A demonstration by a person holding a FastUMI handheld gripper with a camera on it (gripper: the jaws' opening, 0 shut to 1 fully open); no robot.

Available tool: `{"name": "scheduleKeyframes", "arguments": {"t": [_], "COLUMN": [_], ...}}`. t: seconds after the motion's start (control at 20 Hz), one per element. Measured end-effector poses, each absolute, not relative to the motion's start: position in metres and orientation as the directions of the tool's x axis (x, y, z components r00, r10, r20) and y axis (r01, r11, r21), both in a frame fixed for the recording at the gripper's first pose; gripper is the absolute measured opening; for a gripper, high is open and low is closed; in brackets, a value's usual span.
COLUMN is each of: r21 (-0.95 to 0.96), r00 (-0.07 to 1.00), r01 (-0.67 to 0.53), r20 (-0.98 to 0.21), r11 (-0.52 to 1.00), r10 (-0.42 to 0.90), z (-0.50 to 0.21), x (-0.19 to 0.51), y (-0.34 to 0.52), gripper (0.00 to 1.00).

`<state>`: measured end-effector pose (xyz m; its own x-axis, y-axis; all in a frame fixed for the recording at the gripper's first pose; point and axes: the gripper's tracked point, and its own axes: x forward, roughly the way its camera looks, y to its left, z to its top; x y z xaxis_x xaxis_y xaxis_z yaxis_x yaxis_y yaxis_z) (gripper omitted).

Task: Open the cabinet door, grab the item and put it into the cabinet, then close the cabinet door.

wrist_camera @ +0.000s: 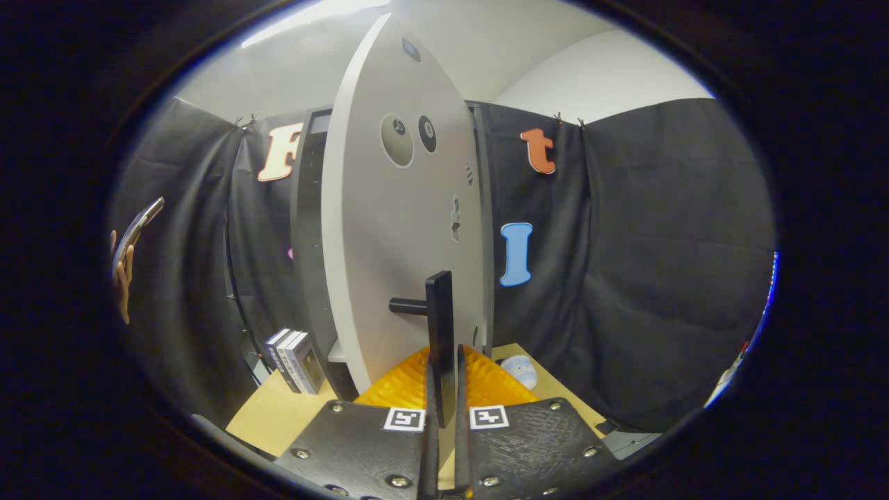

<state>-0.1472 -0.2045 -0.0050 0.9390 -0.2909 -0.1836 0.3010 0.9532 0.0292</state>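
A recording booth rigged in an office-like room: black cloth (660,229) hangs as walls around a small wooden table (278,410), plain white walls and ceiling (590,76) rise beyond, a grey cabinet (309,243) standing centre.

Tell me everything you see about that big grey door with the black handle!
The big pale grey cabinet door looks like smooth painted board. It stands upright and swung open, edge-on to the dark cabinet behind it. Round hinge holes mark its upper face. A black bar handle sticks out low down, and the claw is closed on that handle.
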Motion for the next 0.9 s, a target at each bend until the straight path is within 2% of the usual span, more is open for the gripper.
{"name": "scheduleKeyframes", "arguments": {"t": [0.7,0.9], "r21": [-0.023,-0.017], "r00": [0.904,0.871], "r01": [0.358,0.454], "r20": [-0.24,-0.202], "r11": [0.933,0.891], "r10": [-0.353,-0.448], "z": [-0.022,-0.015], "x": [-0.208,-0.228], "y": [-0.276,-0.305], "gripper": [0.09,0.12]}}
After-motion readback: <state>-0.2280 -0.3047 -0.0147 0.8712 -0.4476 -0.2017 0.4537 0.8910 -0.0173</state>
